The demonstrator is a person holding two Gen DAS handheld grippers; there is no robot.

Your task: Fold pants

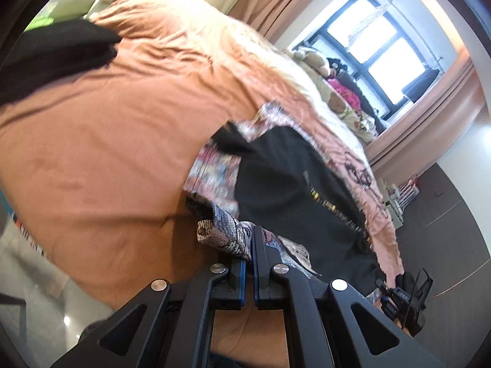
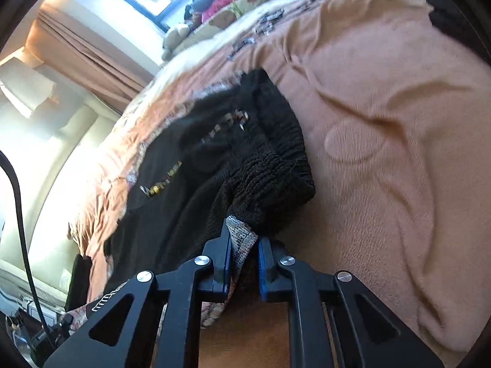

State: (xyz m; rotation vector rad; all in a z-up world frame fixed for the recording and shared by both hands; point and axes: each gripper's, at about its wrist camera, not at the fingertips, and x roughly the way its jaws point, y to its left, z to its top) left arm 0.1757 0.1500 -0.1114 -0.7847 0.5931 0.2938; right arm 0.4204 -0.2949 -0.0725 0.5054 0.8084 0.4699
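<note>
The pants are black with a patterned multicolour side and a beaded strip, lying on the orange bed cover. My left gripper is shut on a patterned edge of the pants. In the right wrist view the pants spread ahead and to the left, with the black elastic waistband bunched above the fingers. My right gripper is shut on a fold of the patterned fabric at the waistband.
A black garment lies at the far left of the bed. Stuffed toys and clothes sit under the window. Curtains hang beside it. Grey floor lies right of the bed. A black cable hangs at the left.
</note>
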